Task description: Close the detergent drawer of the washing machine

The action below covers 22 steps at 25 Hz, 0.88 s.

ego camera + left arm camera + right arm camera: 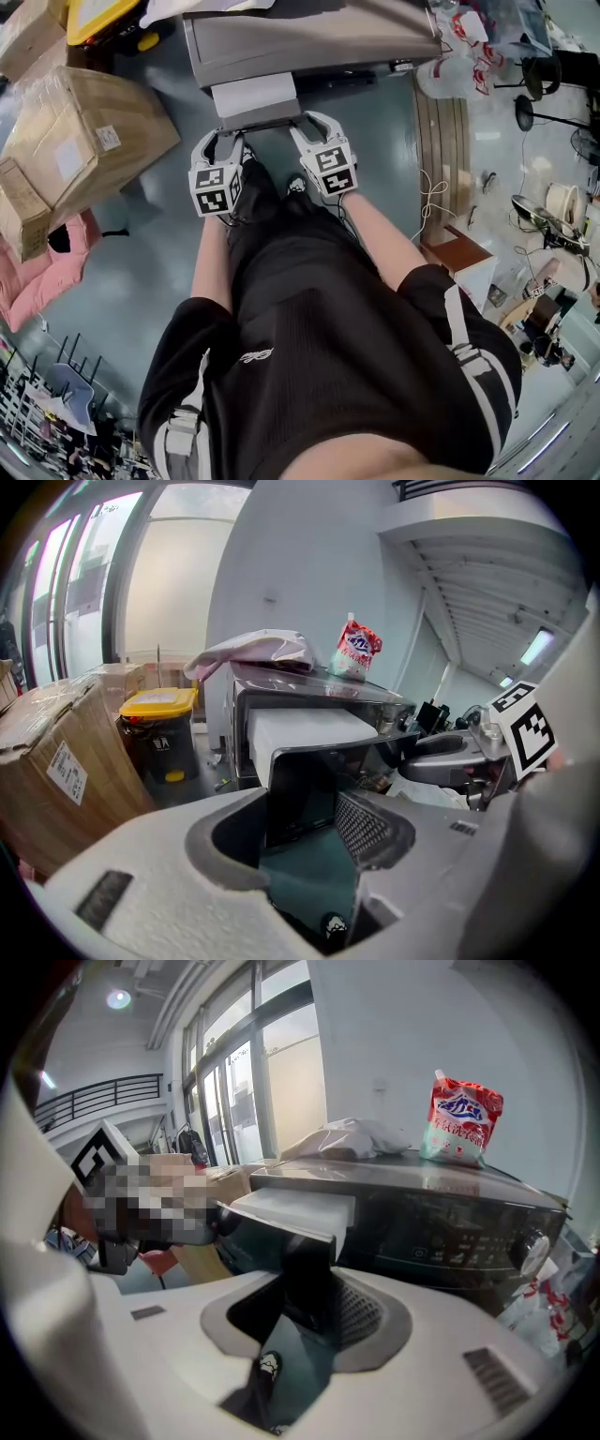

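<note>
White, dark-fronted detergent drawer [255, 94] is seen pulled out of grey washing machine [309, 37]. Left gripper [221, 136] and right gripper [314, 120] are held open astride its front; straight, even push is advised.

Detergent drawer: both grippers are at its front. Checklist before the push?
1. Detergent drawer pulled out of the washing machine, white tray exposed: ok, ready to push.
2. Left gripper lined up: ok. Its jaws are apart, with the dark front panel between them.
3. Right gripper lined up: ok. Its jaws are apart too, with the panel's other end between them.
4. Pads touching the panel: cannot tell.
5. Tray top free of anything that could jam: ok, as far as it shows.
6. Detergent bag upright on the machine's top, away from the drawer: ok.
</note>
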Motion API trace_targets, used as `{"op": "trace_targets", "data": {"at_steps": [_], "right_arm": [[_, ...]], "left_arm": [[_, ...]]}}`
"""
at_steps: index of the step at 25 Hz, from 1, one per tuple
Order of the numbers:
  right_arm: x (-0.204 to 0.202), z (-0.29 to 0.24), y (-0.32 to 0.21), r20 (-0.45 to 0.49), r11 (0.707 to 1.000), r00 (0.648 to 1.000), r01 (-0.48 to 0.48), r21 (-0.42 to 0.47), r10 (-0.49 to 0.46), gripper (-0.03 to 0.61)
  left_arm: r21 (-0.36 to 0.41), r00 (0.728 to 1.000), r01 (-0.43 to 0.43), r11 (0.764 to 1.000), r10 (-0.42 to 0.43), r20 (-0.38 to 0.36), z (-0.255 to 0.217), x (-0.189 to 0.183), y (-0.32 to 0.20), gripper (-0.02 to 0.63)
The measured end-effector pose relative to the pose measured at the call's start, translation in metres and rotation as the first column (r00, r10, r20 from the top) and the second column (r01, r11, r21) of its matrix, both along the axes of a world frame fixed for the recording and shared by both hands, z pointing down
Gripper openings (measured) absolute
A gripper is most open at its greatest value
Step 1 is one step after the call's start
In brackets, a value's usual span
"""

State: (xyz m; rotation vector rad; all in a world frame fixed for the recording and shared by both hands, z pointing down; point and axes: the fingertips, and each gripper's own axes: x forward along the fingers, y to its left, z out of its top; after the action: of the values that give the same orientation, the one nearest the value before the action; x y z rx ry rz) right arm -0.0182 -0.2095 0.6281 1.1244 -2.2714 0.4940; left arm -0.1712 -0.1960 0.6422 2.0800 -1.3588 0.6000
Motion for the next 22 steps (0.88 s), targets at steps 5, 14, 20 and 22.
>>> {"op": "trace_targets", "data": {"at_steps": [5,14,20,22], "right_arm": [[-0.004,0.000,-0.008,-0.006,1.000,1.000,-0.009,0.005,0.009,0.143],[-0.002,-0.001,-0.022,-0.013,0.999,1.000,-0.019,0.027,0.019,0.143],[-0.006,0.002,-0.027,-0.025,1.000,0.999,-0.027,-0.001,0.027,0.143],[-0.006,0.003,-0.030,-0.030,1.000,0.999,-0.027,0.000,0.027,0.143]], "left_arm": [[0.000,1.000,-0.006,1.000,0.006,-0.002,0.000,-0.003,-0.008,0.227],[-0.016,1.000,0.005,1.000,-0.005,0.009,0.000,-0.001,-0.022,0.225],[-0.016,1.000,0.003,1.000,-0.003,0.001,0.001,-0.005,-0.029,0.225],[-0.013,1.000,0.007,1.000,-0.007,0.000,0.001,-0.006,-0.033,0.227]]}}
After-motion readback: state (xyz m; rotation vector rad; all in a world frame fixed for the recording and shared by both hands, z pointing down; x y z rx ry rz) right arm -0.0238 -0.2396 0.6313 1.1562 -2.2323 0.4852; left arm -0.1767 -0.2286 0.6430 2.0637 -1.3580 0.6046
